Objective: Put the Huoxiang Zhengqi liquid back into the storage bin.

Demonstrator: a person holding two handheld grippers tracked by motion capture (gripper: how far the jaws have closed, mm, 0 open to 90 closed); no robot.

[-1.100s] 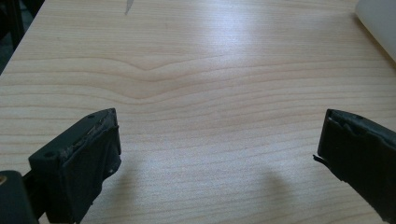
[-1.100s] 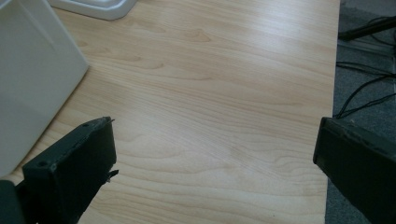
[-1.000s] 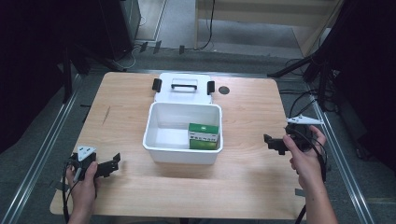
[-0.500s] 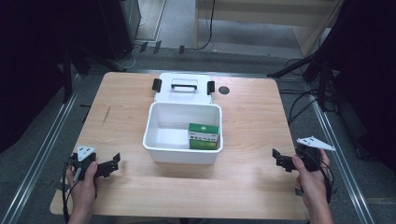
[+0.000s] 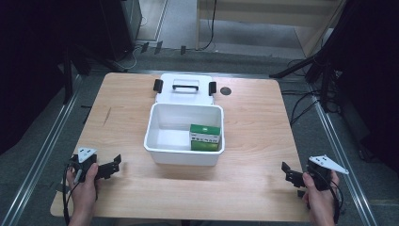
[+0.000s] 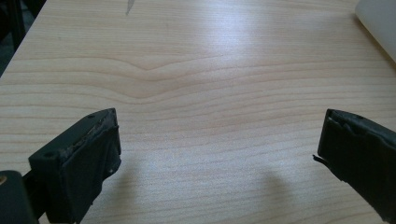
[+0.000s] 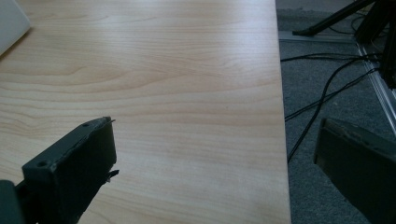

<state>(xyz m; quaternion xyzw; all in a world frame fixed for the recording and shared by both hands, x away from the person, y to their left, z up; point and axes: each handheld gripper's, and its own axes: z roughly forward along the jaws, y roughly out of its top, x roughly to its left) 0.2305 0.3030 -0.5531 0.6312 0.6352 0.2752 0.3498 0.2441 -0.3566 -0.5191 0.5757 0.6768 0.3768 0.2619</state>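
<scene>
A white plastic bin (image 5: pixel 162 141) stands at the middle of the wooden table (image 5: pixel 254 122). Inside it, at the right front, a green and white box (image 5: pixel 204 137) stands upright. The bin's white lid (image 5: pixel 184 88), with a handle and two black latches, lies flat just behind it. My left gripper (image 5: pixel 114 165) rests low at the table's front left, open, with bare wood between its jaws (image 6: pixel 219 149). My right gripper (image 5: pixel 288 174) is at the front right edge, open and holding nothing (image 7: pixel 215 154); one of its jaws hangs past the table's edge.
A small black round mark (image 5: pixel 226 91) sits on the table right of the lid. Black cables (image 7: pixel 327 93) and stand legs lie on the grey floor past the right edge. Metal rails (image 5: pixel 47 136) run along both sides of the table.
My right gripper has drawn back from beside the bin to the table's front right edge. The left gripper, bin and box have stayed put.
</scene>
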